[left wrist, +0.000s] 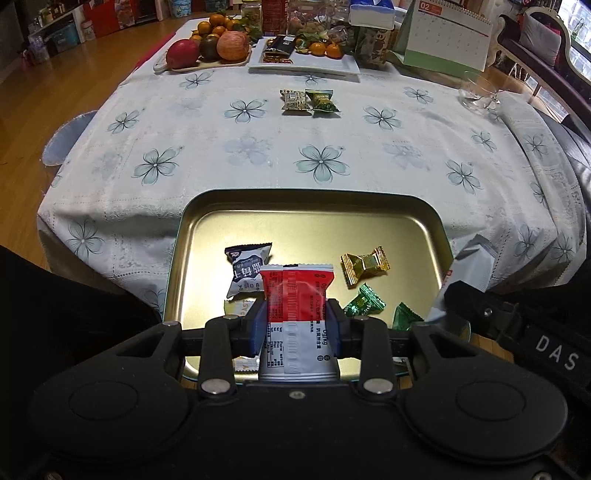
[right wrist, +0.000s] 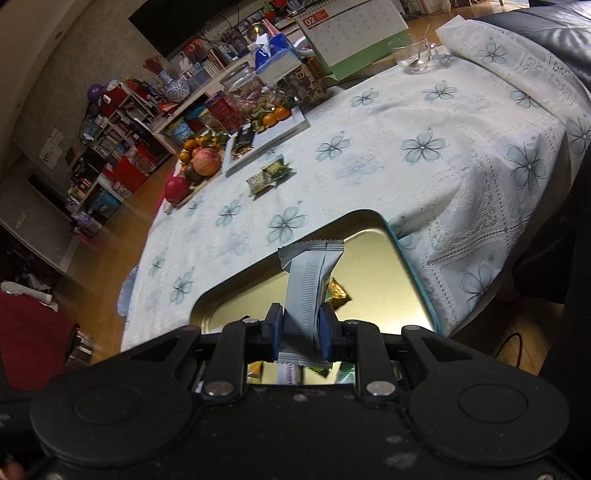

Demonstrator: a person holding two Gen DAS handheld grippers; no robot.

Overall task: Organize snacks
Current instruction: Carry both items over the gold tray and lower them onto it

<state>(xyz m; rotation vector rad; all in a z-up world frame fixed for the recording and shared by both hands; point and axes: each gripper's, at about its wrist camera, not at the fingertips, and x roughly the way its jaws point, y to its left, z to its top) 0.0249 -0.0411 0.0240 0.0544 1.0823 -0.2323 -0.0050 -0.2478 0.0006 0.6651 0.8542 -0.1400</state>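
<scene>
Blue-padded fingers (left wrist: 258,325) of the left gripper (left wrist: 298,325) are being pressed against both sides of a red-and-white snack packet (left wrist: 295,299), which is being held upright over the near part of the gold tin tray (left wrist: 314,218). On the right gripper (right wrist: 298,334), the fingers (right wrist: 275,332) are being kept nearly together, clamped on a grey-white snack packet (right wrist: 308,280) that is being held above the tray's near right corner.

Small print is being shown on the red-and-white packet (only "0g/kg" can be read), "DAS" is lettered on the right gripper's body, and "02" is printed on the desk calendar (left wrist: 443,33).

Inside the tray, a dark blue-and-white packet (left wrist: 247,269), a gold candy (left wrist: 364,264) and green candies (left wrist: 364,304) are lying apart, with bare metal being left across the far half. Beyond the rim, a wide stretch of flowered tablecloth (left wrist: 221,147) is lying open up to two small packets (left wrist: 308,101) lying side by side, touching. Farther back, a fruit board (left wrist: 207,48) and a white plate (left wrist: 306,61) are crowding the far edge.
</scene>
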